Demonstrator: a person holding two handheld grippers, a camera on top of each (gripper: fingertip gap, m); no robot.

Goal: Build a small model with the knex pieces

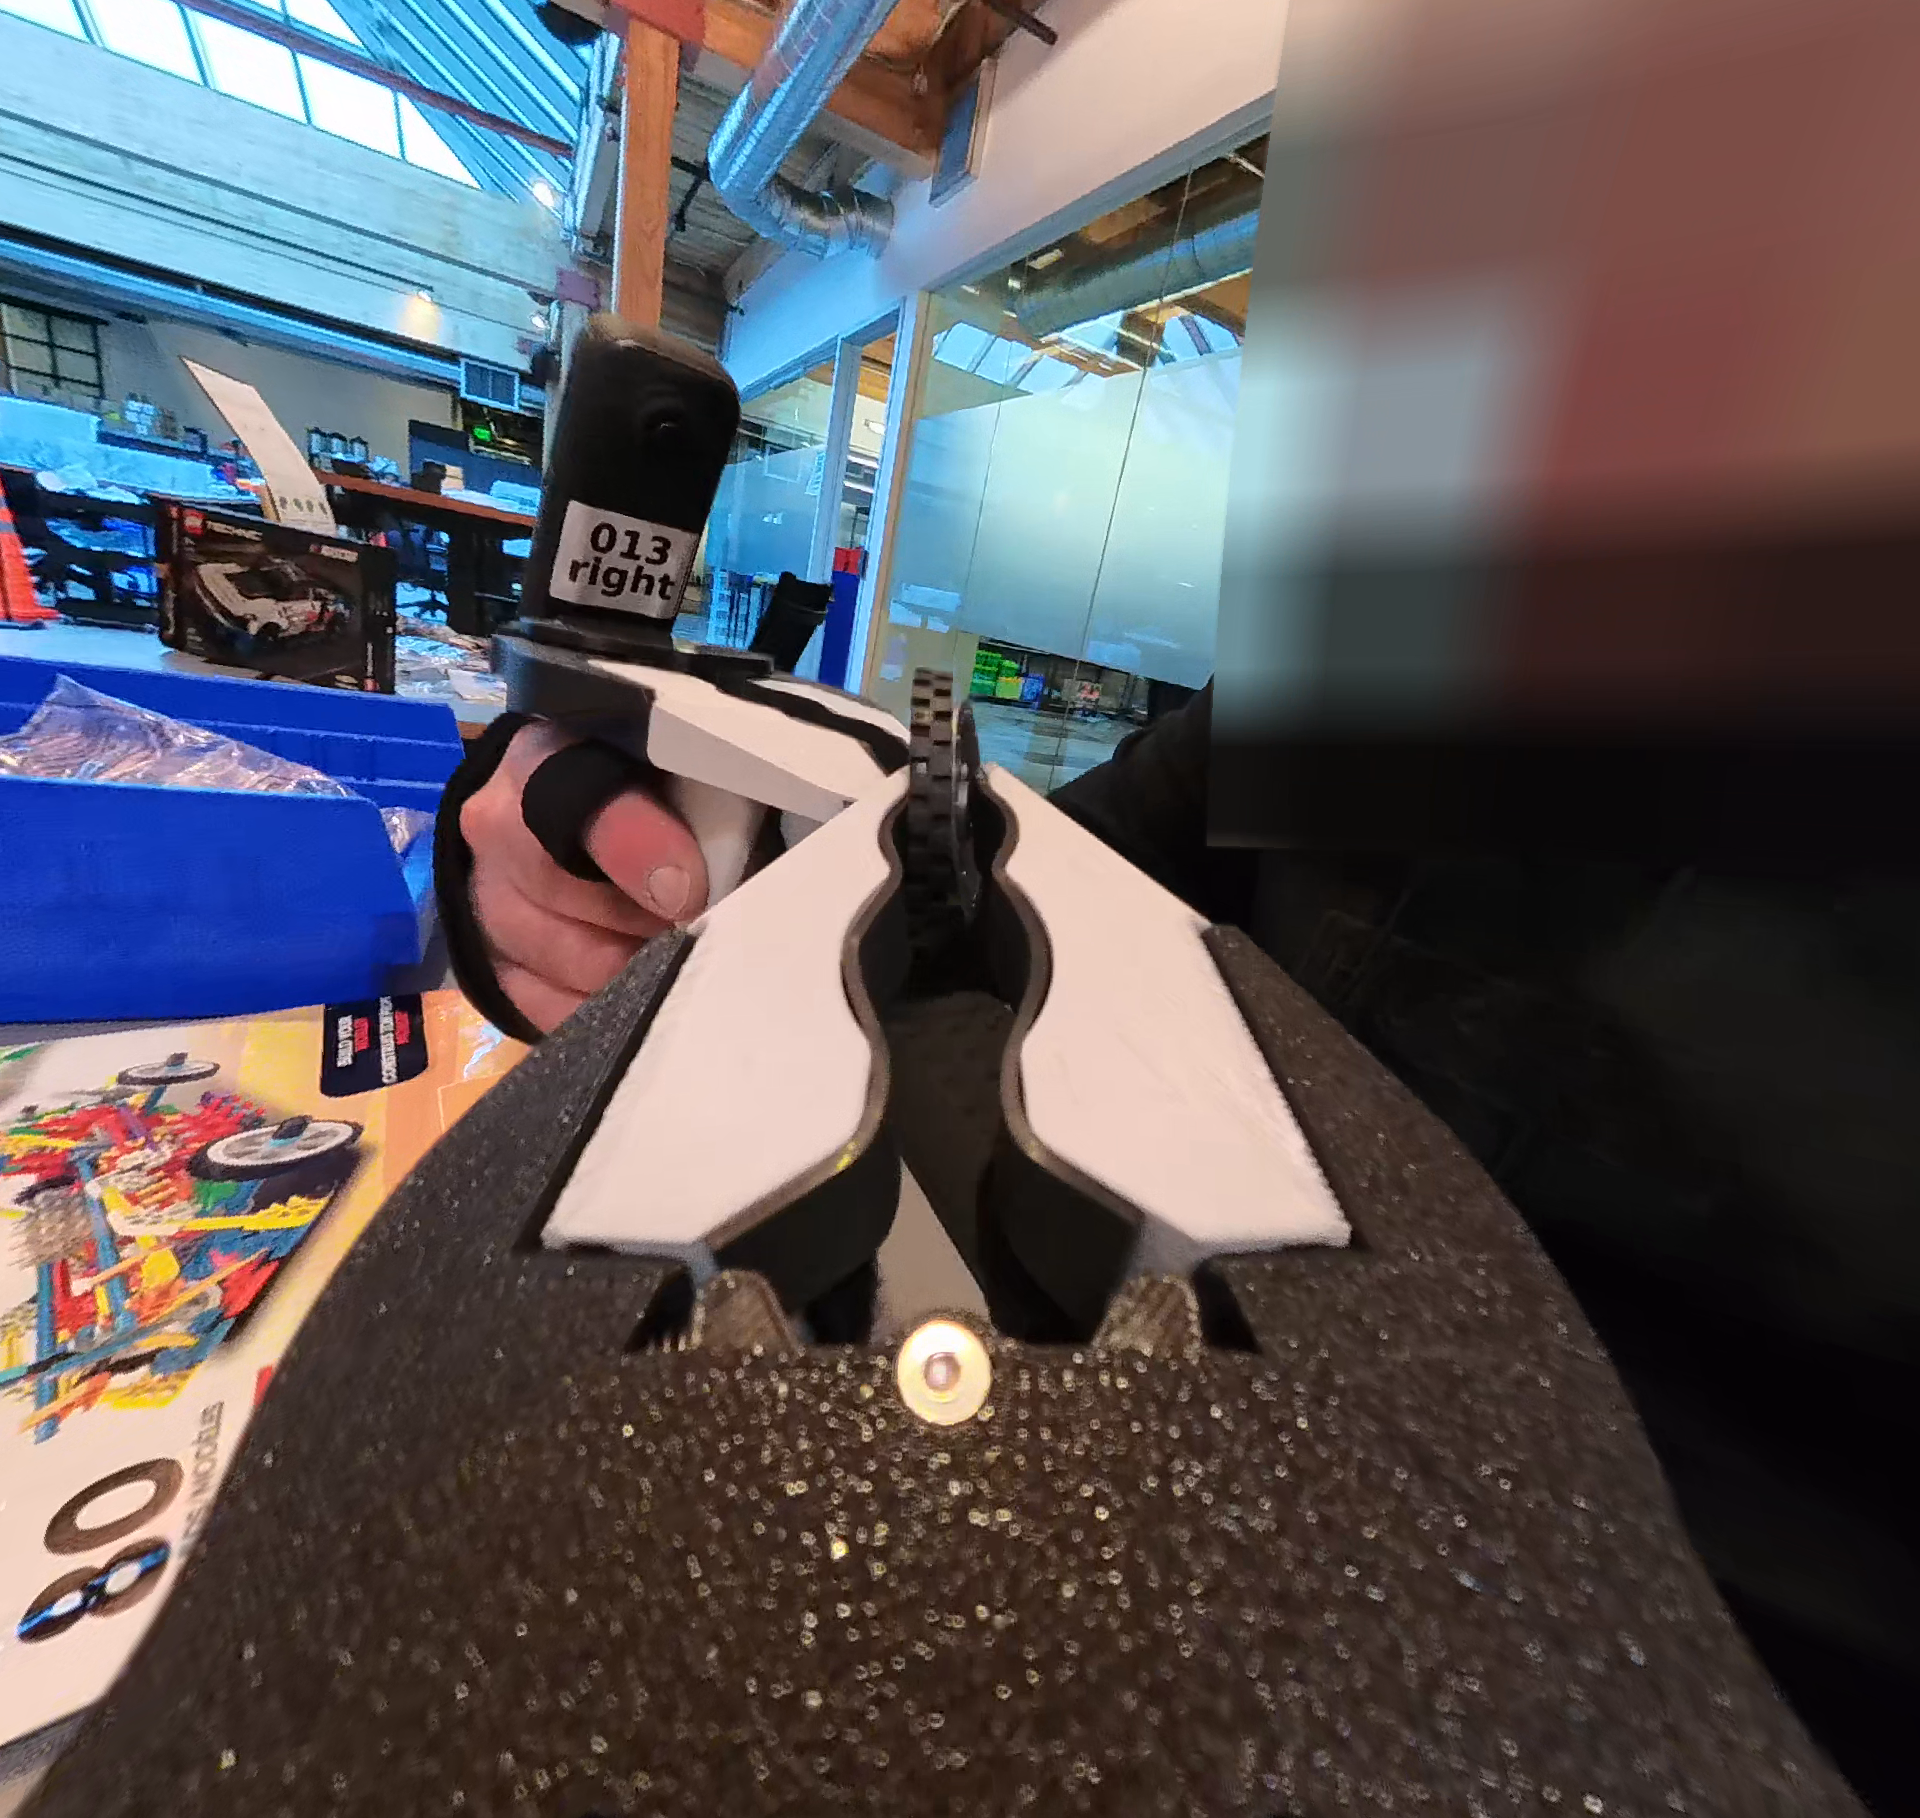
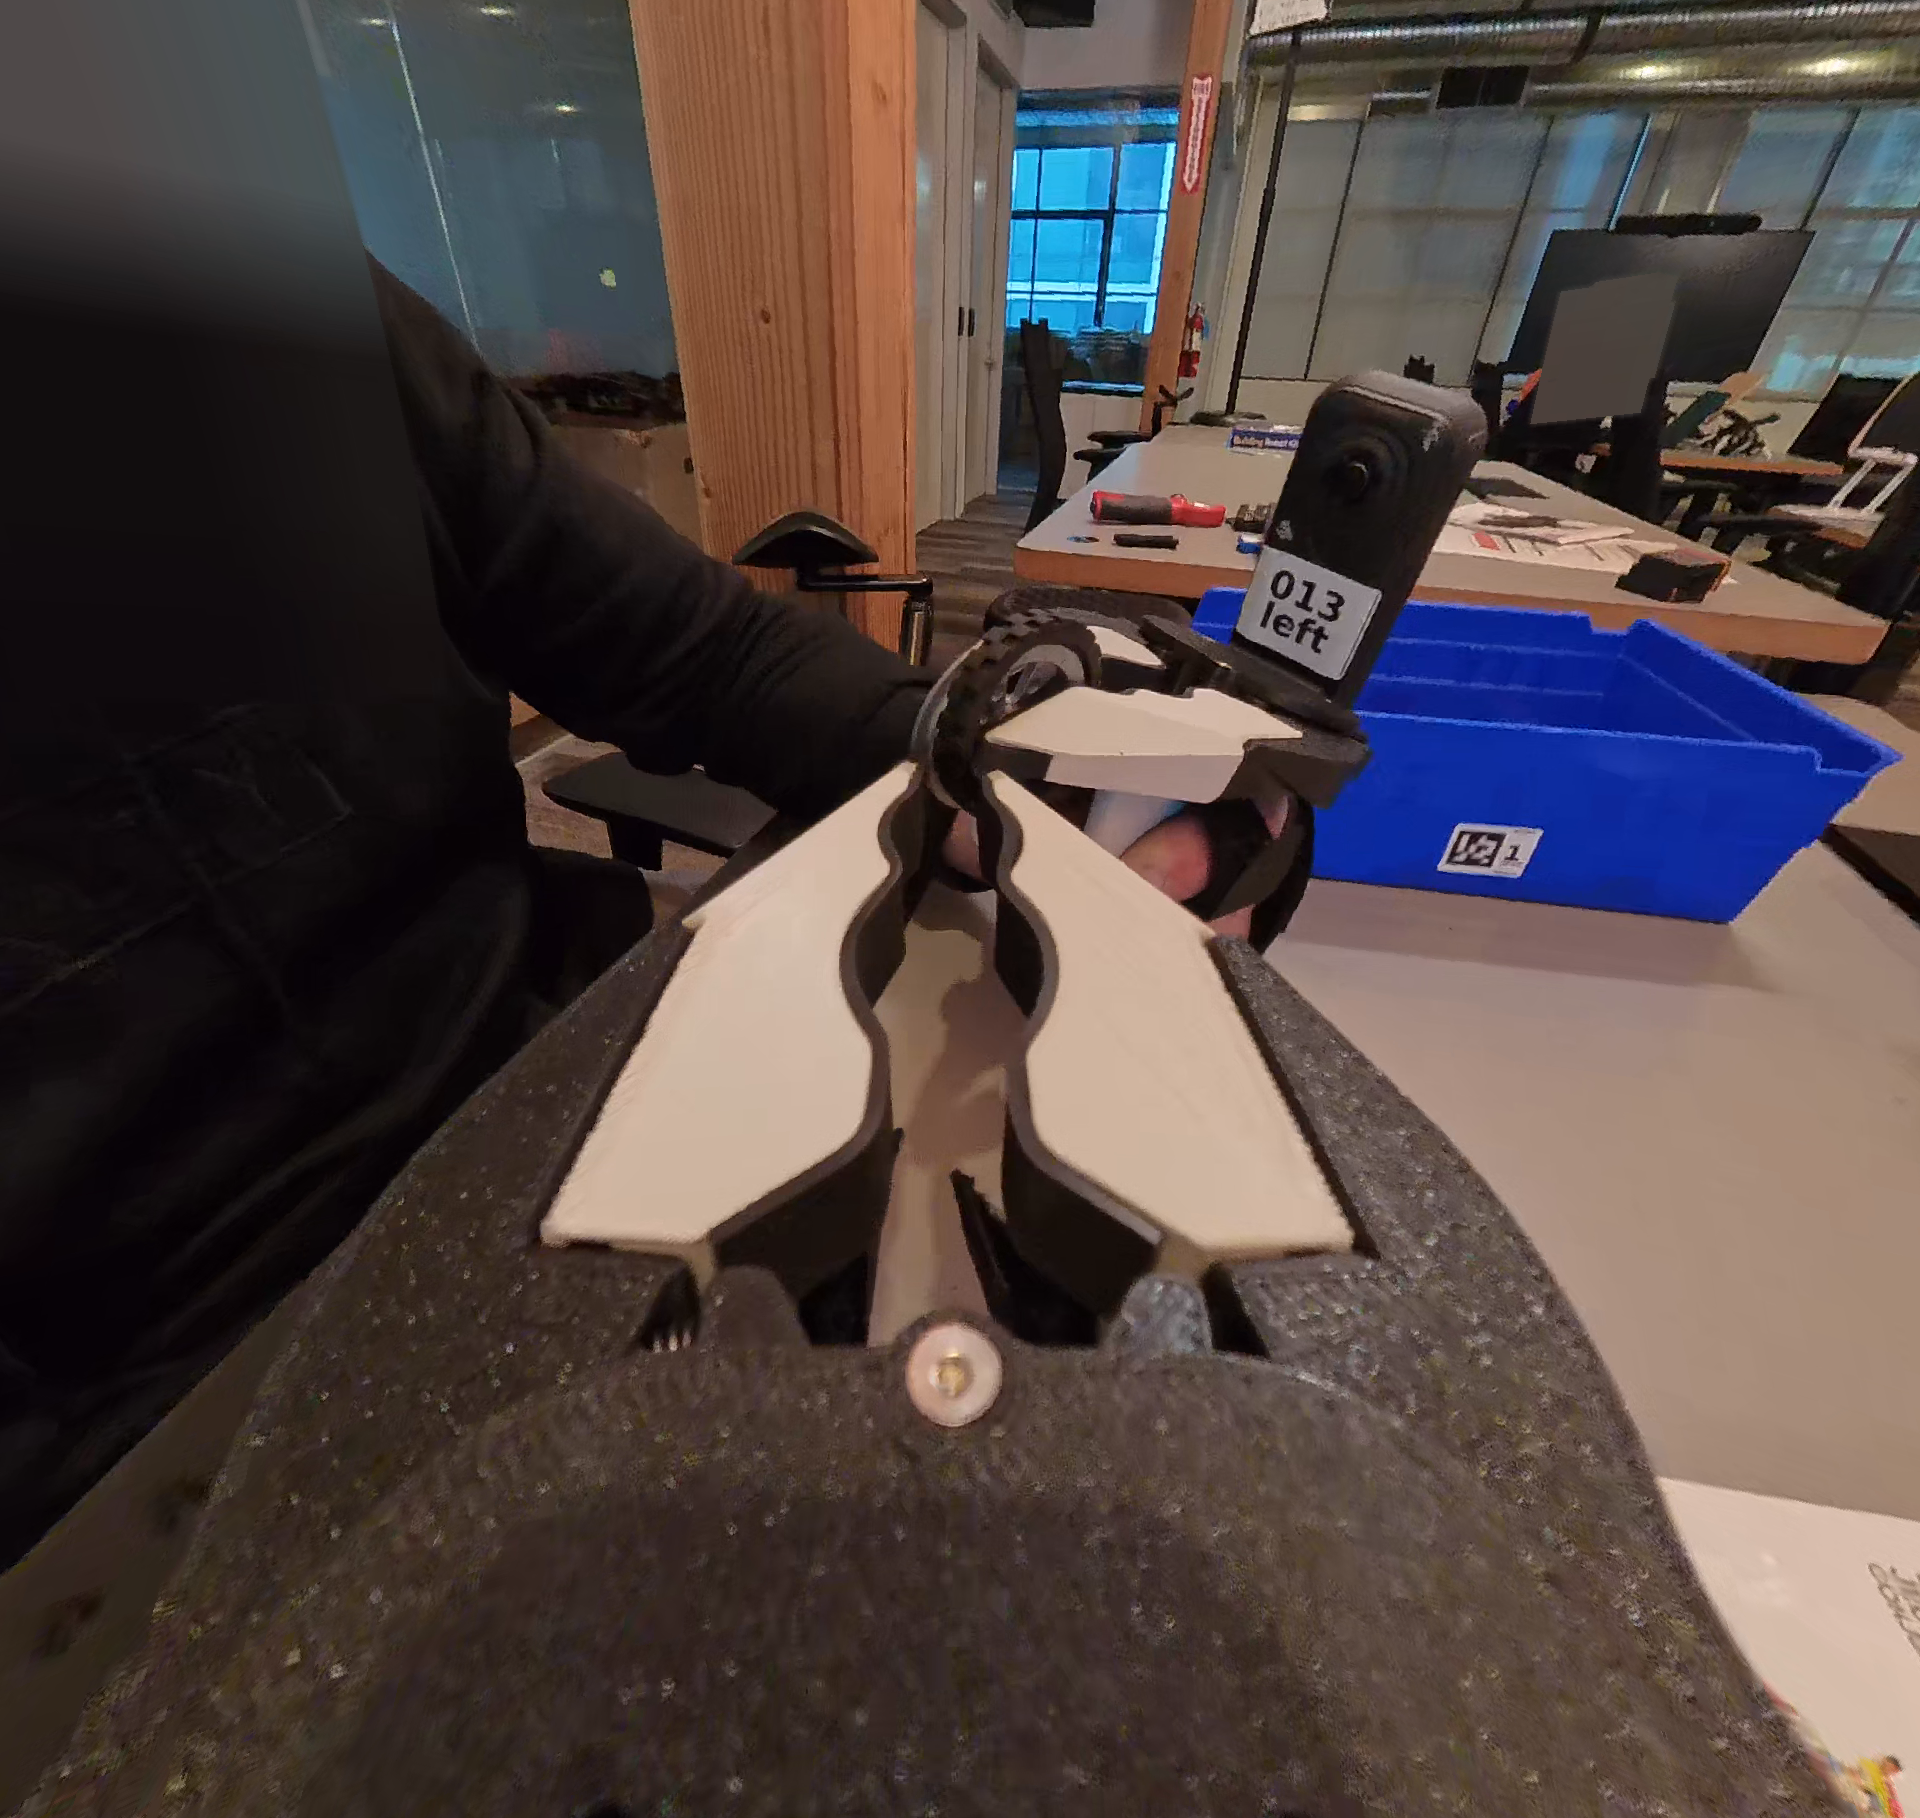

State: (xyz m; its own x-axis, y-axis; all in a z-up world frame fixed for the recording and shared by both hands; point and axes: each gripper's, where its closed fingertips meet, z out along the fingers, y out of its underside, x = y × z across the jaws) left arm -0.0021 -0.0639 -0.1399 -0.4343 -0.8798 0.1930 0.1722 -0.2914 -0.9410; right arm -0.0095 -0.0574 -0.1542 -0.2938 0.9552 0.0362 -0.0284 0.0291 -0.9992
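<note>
While grey surface (image 2: 1558,1145) lies below, big blue plastic bin (image 2: 1558,781) sits behind and bright picture booklet (image 1: 156,1197) lies flat.
Left tool (image 1: 940,802), right tool (image 2: 951,781): both squeezed onto small black knobby toy wheel (image 1: 935,729), held in air between them.
Wheel looks light, rubbery, grippy; best pinched across bumpy rim.
White sticker (image 1: 623,563) on each camera and booklet carry writing.
</note>
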